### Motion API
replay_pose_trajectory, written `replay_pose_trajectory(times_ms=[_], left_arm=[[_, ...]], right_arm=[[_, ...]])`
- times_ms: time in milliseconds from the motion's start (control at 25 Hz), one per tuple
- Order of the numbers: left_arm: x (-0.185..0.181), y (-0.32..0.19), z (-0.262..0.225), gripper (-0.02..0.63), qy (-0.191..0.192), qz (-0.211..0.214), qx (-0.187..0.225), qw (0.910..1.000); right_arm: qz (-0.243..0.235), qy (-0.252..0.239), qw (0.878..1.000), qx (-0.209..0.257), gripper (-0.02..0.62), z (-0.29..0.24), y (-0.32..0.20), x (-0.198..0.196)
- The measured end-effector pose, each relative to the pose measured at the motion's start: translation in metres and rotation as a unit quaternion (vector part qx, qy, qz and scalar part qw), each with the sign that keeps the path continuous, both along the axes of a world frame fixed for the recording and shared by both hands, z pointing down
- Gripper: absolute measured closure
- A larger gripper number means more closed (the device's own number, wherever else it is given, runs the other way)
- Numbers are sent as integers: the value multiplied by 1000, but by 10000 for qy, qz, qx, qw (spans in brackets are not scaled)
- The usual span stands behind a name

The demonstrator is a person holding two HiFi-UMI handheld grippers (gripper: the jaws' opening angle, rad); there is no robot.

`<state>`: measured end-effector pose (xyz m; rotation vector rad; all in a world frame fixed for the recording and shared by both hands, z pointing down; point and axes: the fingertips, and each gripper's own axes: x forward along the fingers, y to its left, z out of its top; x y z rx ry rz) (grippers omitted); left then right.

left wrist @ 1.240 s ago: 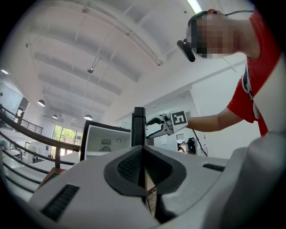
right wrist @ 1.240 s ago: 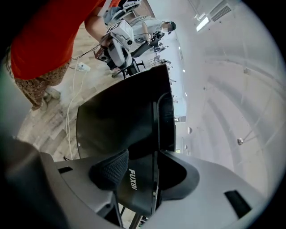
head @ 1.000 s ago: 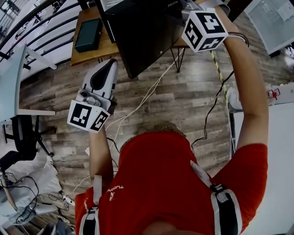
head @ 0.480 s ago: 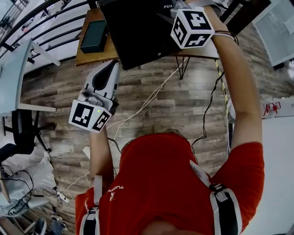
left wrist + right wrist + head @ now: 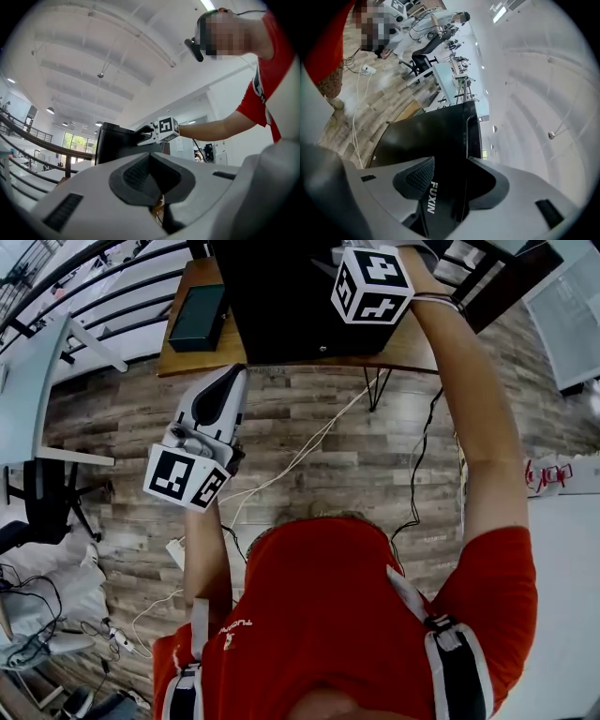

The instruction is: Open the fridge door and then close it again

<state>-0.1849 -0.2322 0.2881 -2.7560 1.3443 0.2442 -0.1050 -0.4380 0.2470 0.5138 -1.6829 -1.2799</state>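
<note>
A small black fridge [image 5: 281,296] stands on a wooden table [image 5: 394,348] at the top of the head view. My right gripper [image 5: 349,257] reaches out to the top of its door. In the right gripper view the door [image 5: 440,140], lettered FUXIN, lies edge-on between the jaws, and my right gripper [image 5: 452,180] is shut on it. My left gripper [image 5: 230,376] hangs over the floor in front of the table, apart from the fridge. Its jaws are shut with nothing in them [image 5: 152,173]. The left gripper view shows the fridge [image 5: 117,143] and the right gripper [image 5: 147,136] from below.
A dark green box [image 5: 195,317] lies on the table left of the fridge. White and black cables [image 5: 309,442] trail over the plank floor. A white desk [image 5: 23,399] and an office chair [image 5: 47,512] stand at the left, a white surface [image 5: 572,568] at the right.
The black door stood swung out at an angle over the floor. It has swung back toward the fridge body, with my right gripper moving left along with it. The left gripper has hardly moved.
</note>
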Motion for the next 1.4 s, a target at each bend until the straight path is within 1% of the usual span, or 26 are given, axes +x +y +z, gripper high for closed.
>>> replay_pose_trajectory(times_ms=[360, 600, 840, 960, 1120, 1280, 1400], left_arm=[[-4, -6, 2, 597, -20, -124, -36, 9999], [-2, -8, 2, 597, -10, -146, -47, 9999], [0, -10, -2, 597, -21, -174, -19, 9998], [4, -10, -3, 597, -39, -177, -12, 9998], [8, -14, -5, 597, -48, -182, 0, 9998], [14, -16, -8, 597, -35, -178, 54, 9998], [17, -16, -9, 597, -33, -165, 71, 9998]], right_arm=[[153, -110, 9998, -4, 374, 1, -24, -5], [48, -146, 9999, 46, 373, 0, -24, -7], [-102, -407, 9990, 137, 373, -4, -14, -3], [-185, -723, 9971, 116, 373, -12, -4, -1], [-328, -1395, 9897, -31, 373, -23, 14, 0], [-521, -2047, 9770, -298, 374, -27, 43, 2], [-701, -2590, 9617, -560, 382, -28, 70, -2]])
